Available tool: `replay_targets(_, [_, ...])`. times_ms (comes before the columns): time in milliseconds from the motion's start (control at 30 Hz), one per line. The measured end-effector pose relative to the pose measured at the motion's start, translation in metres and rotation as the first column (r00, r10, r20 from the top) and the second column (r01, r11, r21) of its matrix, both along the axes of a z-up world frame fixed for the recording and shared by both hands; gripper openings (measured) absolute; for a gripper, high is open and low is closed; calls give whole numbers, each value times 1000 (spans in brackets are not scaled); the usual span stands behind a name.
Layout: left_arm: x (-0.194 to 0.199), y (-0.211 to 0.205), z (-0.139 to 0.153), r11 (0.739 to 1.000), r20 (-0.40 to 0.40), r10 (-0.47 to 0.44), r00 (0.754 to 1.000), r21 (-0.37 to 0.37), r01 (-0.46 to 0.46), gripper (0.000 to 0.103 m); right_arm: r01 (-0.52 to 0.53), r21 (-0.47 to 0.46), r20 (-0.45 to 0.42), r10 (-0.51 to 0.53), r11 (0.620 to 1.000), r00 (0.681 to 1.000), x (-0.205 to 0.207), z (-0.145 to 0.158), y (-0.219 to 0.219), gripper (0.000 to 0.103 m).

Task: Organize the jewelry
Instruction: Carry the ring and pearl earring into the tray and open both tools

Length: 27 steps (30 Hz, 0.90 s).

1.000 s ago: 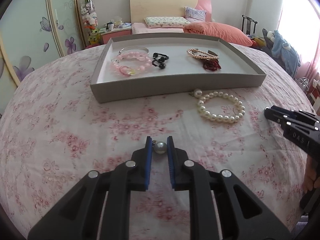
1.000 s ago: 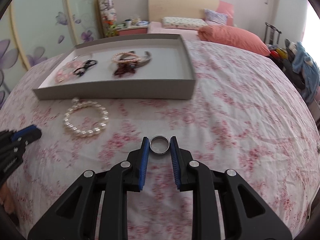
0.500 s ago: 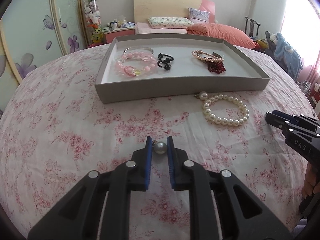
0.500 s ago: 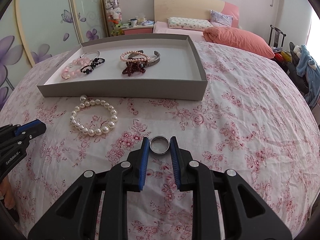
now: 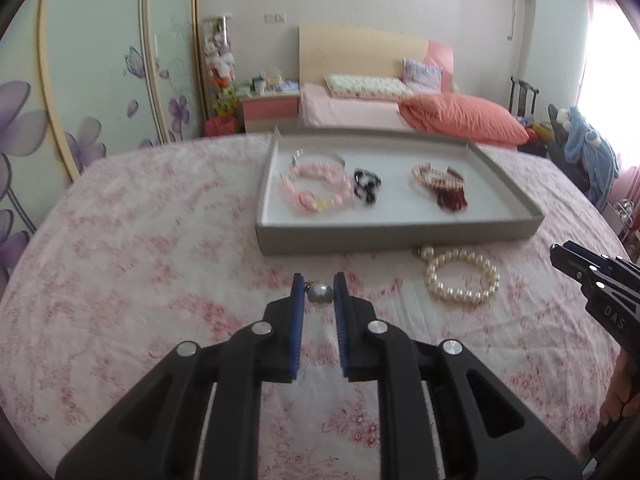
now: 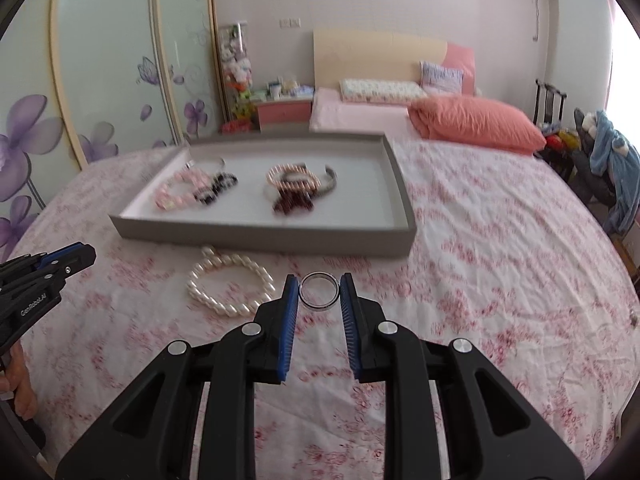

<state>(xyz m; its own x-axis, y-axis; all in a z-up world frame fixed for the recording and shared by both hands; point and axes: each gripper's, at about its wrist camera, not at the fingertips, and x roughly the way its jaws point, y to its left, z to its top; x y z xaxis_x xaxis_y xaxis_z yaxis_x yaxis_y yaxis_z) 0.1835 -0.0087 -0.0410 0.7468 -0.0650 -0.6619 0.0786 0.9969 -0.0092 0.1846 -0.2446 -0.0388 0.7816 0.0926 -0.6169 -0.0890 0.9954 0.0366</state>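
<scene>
**Both grippers lifted over a flowered bedspread, each pinching one small piece**

The work surface is a bed covered in a white sheet point(image 5: 160, 280) printed with pink flowers, slightly rumpled. Behind it, at twelve o'clock, stands a second bed with a pale wooden headboard point(image 5: 360, 50), three pillows on it (one large coral one point(image 5: 464, 122) nearest). Sliding doors with purple flowers point(image 5: 88, 80) fill the wall from nine to eleven o'clock, and a pink nightstand point(image 5: 270, 110) sits between doors and headboard.

A shallow grey tray point(image 5: 400, 234) lies on the sheet at twelve to one o'clock of the left gripper, its long axis running left to right across that view. Inside are two clusters: a pink bead bracelet point(image 5: 316, 188) and a black bead piece point(image 5: 366, 186) at its left, a peach bead bracelet point(image 5: 430, 172) and a dark red bead piece point(image 5: 452, 198) at its right (blur hides finer counting). One white pearl bracelet point(image 5: 462, 280) lies flat on the sheet, just in front of the tray's near wall.

The left gripper point(image 5: 318, 294) pinches a single pearl pendant point(image 5: 319, 294), its small metal cap pointing to ten o'clock. The right gripper point(image 6: 319, 292) clamps one silver ring point(image 6: 319, 291) between its blue pads, the ring's opening facing the camera. Both pieces hang clear above the sheet.
</scene>
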Motion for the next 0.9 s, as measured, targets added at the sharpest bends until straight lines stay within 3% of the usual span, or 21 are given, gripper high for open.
replay_targets(567, [-23, -14, 39, 999, 196, 7, 981, 40, -15, 15, -5, -29, 278, 13, 1000, 960, -32, 52, 18, 23])
replay_targets(900, [-28, -18, 52, 999, 257, -5, 966, 38, -5, 15, 8, -24, 354, 0, 1000, 935, -37, 65, 19, 23])
